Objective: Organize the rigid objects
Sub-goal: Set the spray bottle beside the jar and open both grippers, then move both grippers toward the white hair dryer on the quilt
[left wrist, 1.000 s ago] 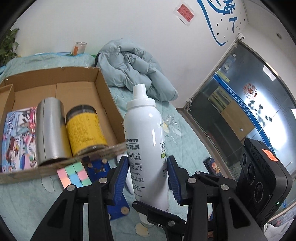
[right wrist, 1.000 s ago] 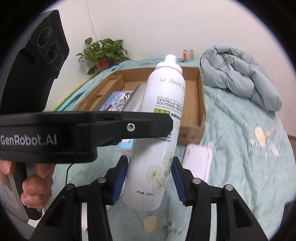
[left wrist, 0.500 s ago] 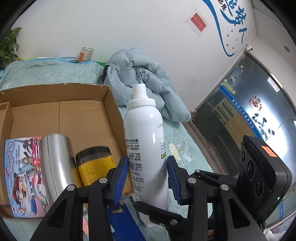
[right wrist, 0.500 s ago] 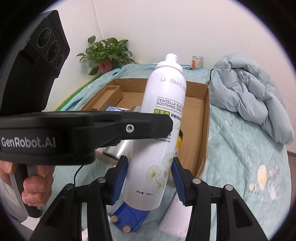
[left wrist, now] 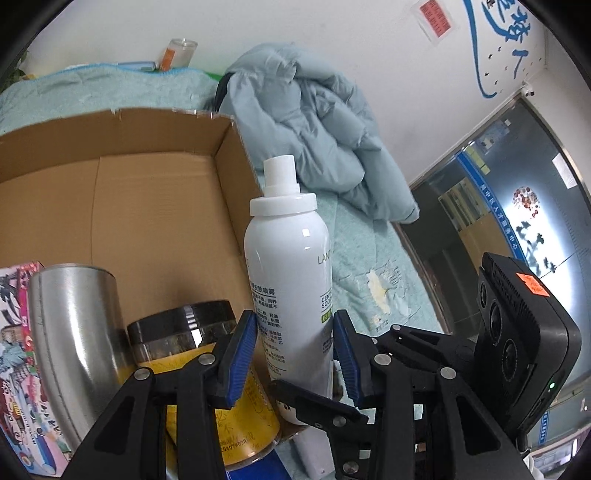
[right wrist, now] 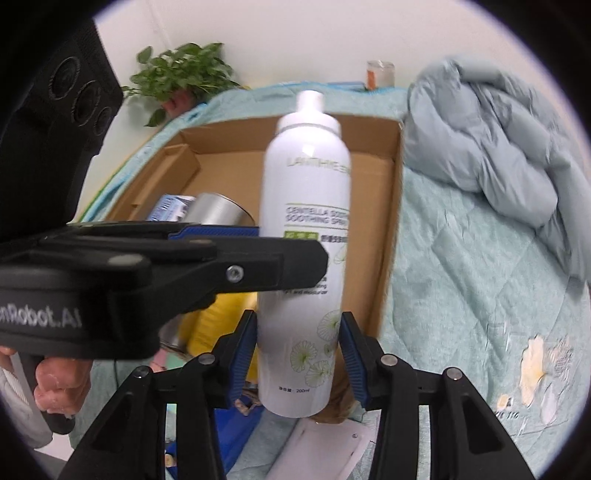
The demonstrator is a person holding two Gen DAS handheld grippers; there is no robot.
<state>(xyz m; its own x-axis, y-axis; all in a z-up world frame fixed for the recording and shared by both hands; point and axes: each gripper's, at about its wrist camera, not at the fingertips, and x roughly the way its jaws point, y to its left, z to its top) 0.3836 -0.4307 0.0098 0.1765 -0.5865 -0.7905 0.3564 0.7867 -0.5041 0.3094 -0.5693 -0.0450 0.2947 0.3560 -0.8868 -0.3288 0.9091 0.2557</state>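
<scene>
1. Two grippers share one white spray bottle above a teal quilt by a white wall.
2. You hold it upright, long axis vertical, nozzle up, at the cardboard box near corner.
3. Left gripper jaws clamp its middle.
4. Right gripper jaws are closing on its base.
</scene>
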